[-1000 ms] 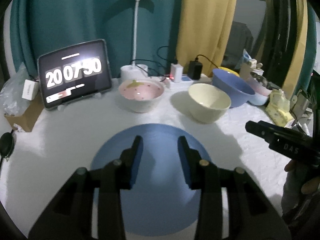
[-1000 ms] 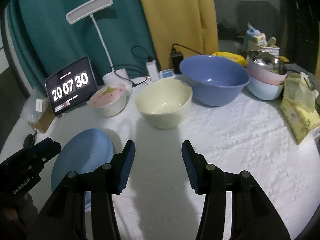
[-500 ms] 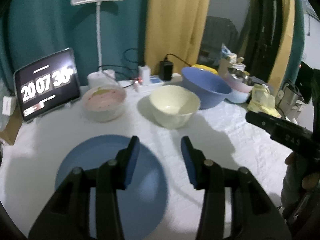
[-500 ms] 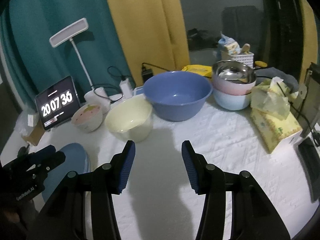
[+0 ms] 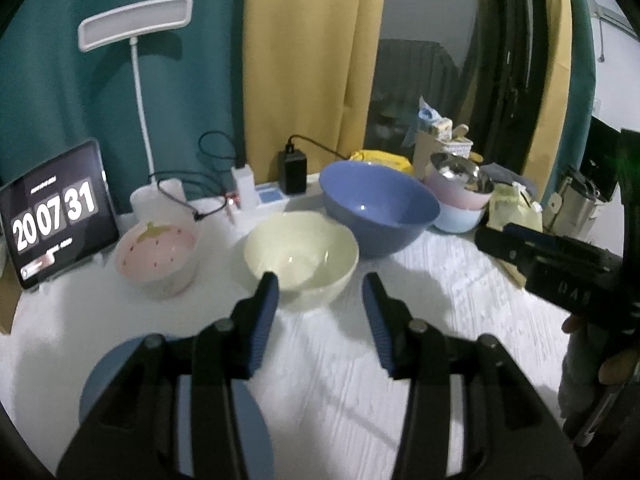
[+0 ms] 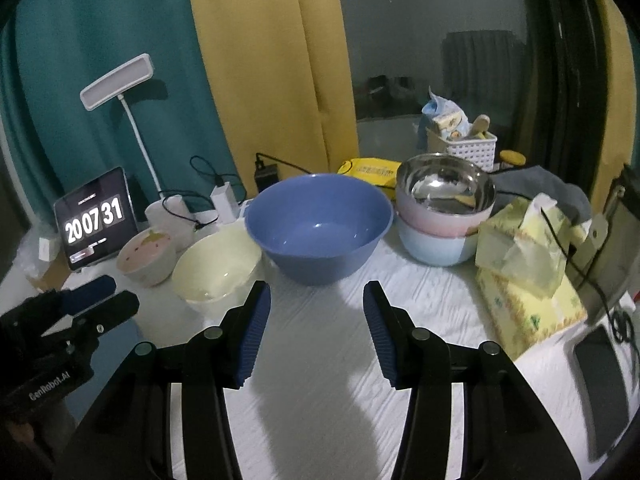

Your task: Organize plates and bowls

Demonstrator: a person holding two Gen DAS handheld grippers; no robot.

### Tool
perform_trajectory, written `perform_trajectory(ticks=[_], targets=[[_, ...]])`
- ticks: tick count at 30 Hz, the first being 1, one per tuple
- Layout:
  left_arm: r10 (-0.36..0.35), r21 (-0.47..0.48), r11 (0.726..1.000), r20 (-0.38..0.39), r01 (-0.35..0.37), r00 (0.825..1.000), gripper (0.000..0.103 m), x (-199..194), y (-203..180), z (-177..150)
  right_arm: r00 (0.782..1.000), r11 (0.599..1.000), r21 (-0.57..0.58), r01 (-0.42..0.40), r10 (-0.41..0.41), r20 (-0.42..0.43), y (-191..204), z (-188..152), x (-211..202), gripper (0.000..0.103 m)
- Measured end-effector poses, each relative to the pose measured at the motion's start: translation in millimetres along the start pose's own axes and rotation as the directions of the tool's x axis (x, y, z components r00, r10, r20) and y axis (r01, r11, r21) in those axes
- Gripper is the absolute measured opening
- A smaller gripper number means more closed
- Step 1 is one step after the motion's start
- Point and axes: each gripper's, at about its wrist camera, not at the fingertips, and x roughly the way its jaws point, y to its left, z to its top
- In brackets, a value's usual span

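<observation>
My left gripper (image 5: 319, 284) is open and empty, its tips just short of the cream bowl (image 5: 300, 256). Under its left finger, at the bottom left, lies the blue plate (image 5: 116, 376). A pink strawberry bowl (image 5: 156, 256) stands left of the cream bowl and a large blue bowl (image 5: 376, 204) behind it to the right. My right gripper (image 6: 316, 292) hovers open with nothing in it over the white cloth, in front of the large blue bowl (image 6: 316, 224). To the right, a steel bowl tops a stack of a pink and a pale blue bowl (image 6: 440, 216).
A tablet clock (image 5: 56, 216), a desk lamp (image 5: 136, 24) and chargers with cables (image 5: 292, 172) line the back edge. A yellow tissue box (image 6: 528, 280), a white basket (image 6: 464, 144) and a dark phone (image 6: 600, 380) crowd the right side. Curtains hang behind.
Both grippers have moved to the right over the table. The blue plate slid from the middle to the lower left of the left wrist view. The left jaws stand slightly wider.
</observation>
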Motion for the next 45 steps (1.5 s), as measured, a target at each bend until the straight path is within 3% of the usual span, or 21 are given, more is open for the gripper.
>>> perform_trajectory(ticks=[9,21,29,34,44,45], targets=[[0.001,0.01,1.0,0.044,-0.002,0.999,0.046,24,-12,34,1.0,1.0,-0.017,0.016,-0.016,-0.003,-10,21,26,0.056],[0.015,0.006,1.0,0.036,-0.015,0.999,0.046,75,-21,54,0.998,0.999,0.006,0.051,-0.051,-0.045,-26,42,80,0.056],[0.016,-0.008,1.0,-0.001,-0.016,1.0,0.046,104,-20,54,0.989,0.993,0.05,0.108,-0.102,-0.11,-41,32,116,0.057],[0.035,0.015,0.999,-0.025,-0.034,0.999,0.046,118,-24,52,0.984,0.991,0.07,0.114,-0.103,-0.143,-46,24,130,0.072],[0.086,0.081,0.993,-0.021,-0.084,0.996,0.046,133,-35,57,0.985,0.99,0.108,0.095,-0.078,-0.155,-55,14,141,0.072],[0.09,0.092,0.992,-0.014,-0.089,0.996,0.046,135,-37,57,0.985,0.99,0.112,0.091,-0.073,-0.156,-55,14,142,0.068]])
